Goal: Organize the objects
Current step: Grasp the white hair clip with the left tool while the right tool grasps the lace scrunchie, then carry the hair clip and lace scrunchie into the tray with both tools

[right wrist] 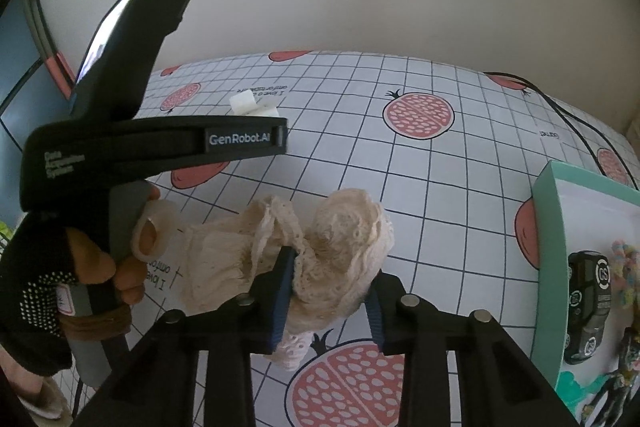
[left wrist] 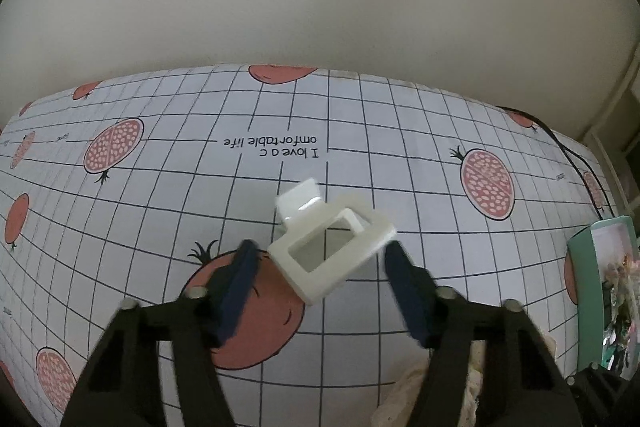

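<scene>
Left gripper [left wrist: 320,259] spread wide, blue fingers [left wrist: 240,283] apart on either side of a white plastic clip-like frame [left wrist: 332,251], touching neither side of it as far as can be seen. Frame blurred and tilted over the gridded pomegranate-print surface [left wrist: 120,207]; impossible to tell whether resting there or in mid-air. Probably light, stiff and a bit slick: best taken across the two long outer edges of the rectangular opening, not by the thin tab at the far end, which looks likely to twist out. Right gripper [right wrist: 328,291] clenched on a cream lace cloth [right wrist: 332,239], bunched and draped over the left finger [right wrist: 284,287], a tail hanging below toward the surface. Soft, floppy, very light, no risk of breaking, yet prone to snagging on the finger edges and to trailing; a pinch through the thick gathered middle, as here, likely the securest hold. Gloved hand [right wrist: 80,267] around the grey handle of the other gripper at left in the right wrist view. Teal-edged box [right wrist: 560,227] at the right edge, with a dark toy car [right wrist: 588,307] and small colourful trinkets inside, a likely place for sorted things, though not certain.
</scene>
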Available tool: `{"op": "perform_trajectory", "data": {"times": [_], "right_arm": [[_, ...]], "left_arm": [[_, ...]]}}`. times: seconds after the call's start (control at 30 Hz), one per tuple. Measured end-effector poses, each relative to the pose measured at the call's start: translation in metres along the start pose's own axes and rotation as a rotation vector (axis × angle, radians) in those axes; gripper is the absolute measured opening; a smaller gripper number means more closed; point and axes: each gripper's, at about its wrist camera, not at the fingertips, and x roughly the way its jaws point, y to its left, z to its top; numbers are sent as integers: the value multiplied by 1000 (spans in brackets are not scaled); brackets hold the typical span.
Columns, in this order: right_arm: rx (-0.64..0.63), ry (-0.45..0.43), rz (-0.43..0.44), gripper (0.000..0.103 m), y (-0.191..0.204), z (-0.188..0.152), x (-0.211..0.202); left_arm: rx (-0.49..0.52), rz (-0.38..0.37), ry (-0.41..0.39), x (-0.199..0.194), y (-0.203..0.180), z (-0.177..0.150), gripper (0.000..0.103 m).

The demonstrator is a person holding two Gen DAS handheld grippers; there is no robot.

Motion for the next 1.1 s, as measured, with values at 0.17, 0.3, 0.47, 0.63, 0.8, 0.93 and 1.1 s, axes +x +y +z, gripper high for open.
{"op": "perform_trajectory", "data": {"times": [0.17,0.3,0.47,0.63,0.8,0.93,1.1], "right_arm": [[0,0,2,27,-1,0,-1],[3,-1,3,23,-3,0,-2],[25,4,17,18,-8,0,-6],[44,11,26,15,-13,-1,-12],[56,19,16,13,-20,-2,-20],[73,29,11,13,-25,-4,-32],[64,36,-23,13,-29,-7,-48]], "left_arm": [[13,5,-5,-3,-1,-3,48],[17,13,-8,-4,0,-3,48],[11,10,-4,-8,0,-5,48],[21,16,-2,-14,-2,-9,48],[26,20,-1,-24,-7,-14,48],[17,19,1,-35,-11,-19,48],[4,19,2,-52,-17,-31,48]]}}
